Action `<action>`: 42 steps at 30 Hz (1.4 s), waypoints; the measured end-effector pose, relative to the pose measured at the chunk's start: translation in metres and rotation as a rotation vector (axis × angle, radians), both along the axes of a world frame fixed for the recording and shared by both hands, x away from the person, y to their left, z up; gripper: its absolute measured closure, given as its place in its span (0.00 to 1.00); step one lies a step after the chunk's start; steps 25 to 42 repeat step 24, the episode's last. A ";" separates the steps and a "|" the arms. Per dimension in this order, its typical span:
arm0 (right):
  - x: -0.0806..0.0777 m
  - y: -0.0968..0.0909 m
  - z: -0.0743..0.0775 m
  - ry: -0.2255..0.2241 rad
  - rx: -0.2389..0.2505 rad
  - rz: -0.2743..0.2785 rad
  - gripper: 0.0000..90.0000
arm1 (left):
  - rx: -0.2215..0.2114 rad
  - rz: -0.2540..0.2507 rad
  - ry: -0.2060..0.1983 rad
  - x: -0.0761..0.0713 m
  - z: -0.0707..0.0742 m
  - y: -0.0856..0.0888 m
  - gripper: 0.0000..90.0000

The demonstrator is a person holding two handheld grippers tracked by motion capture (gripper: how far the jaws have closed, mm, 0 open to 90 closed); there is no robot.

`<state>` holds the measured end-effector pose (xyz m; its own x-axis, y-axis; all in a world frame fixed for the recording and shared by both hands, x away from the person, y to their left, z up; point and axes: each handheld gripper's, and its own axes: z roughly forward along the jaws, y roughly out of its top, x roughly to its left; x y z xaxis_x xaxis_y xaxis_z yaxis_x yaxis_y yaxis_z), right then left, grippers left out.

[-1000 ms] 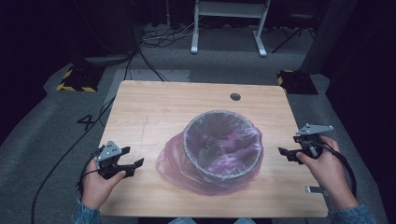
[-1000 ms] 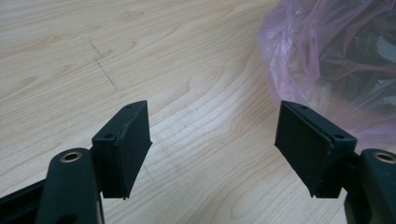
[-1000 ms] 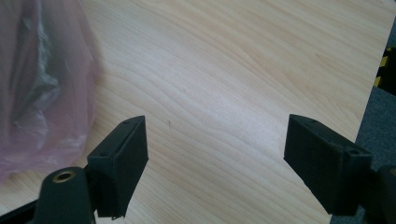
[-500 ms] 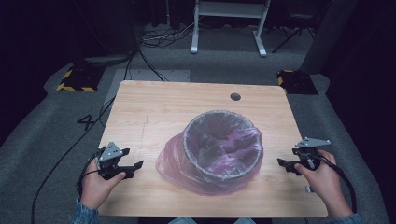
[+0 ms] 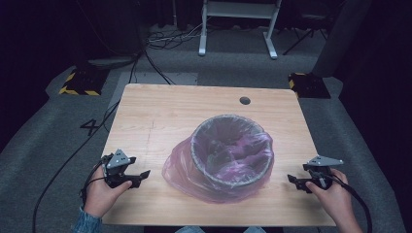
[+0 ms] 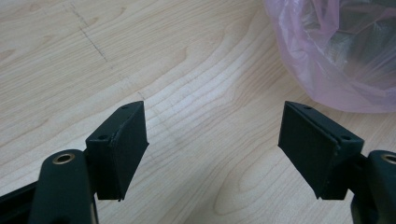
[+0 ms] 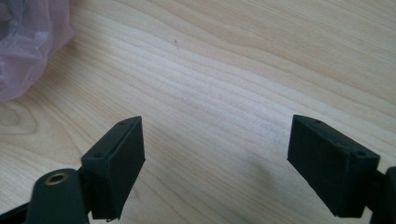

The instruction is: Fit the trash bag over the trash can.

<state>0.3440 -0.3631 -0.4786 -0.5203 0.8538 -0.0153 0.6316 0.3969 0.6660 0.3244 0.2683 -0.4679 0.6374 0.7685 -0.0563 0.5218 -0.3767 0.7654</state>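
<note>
A grey round bin lined with a pink plastic bag stands in the middle of the wooden table; the bag spills over its rim and bunches on the tabletop. My left gripper rests low at the table's near left, open, nothing between its jaws, pointing at the bag. My right gripper sits at the near right edge, also open and empty, with a fold of the bag at the upper left of its view.
A round cable hole lies near the table's far right. Cables trail over the grey floor at left. A white desk frame stands beyond the table, with black boxes on the floor at both far corners.
My right gripper has come down and toward the near edge of the table. My left gripper has shifted slightly nearer as well. The bin and bag have not moved.
</note>
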 end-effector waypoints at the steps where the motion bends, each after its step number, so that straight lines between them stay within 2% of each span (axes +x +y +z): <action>1: -0.001 0.000 -0.002 -0.003 0.004 0.003 0.21 | -0.013 -0.005 0.006 0.000 -0.001 -0.001 0.26; 3: -0.003 0.000 -0.006 -0.009 0.020 0.013 0.21 | -0.038 -0.017 0.018 0.001 -0.002 -0.002 0.26; 8: -0.006 0.000 -0.016 -0.017 0.032 0.008 0.21 | -0.024 -0.023 0.028 0.001 -0.005 -0.006 0.26; 9: -0.006 -0.001 -0.019 -0.024 0.039 0.004 0.17 | -0.017 -0.026 0.027 0.002 -0.006 -0.006 0.26; 12: -0.007 -0.001 -0.025 -0.072 0.066 -0.008 0.16 | -0.010 -0.024 0.030 0.003 -0.007 -0.006 0.26; 13: -0.007 -0.001 -0.025 -0.076 0.068 -0.009 0.16 | -0.010 -0.022 0.032 0.003 -0.008 -0.006 0.26; 21: -0.006 -0.001 -0.026 -0.076 0.067 -0.001 0.14 | -0.008 -0.022 0.025 0.003 -0.008 -0.006 0.26; 24: -0.003 -0.003 -0.026 -0.071 0.068 0.030 0.13 | -0.007 -0.021 0.023 0.003 -0.009 -0.005 0.26; 42: -0.003 -0.003 -0.026 -0.071 0.068 0.030 0.13 | -0.007 -0.021 0.023 0.003 -0.009 -0.005 0.26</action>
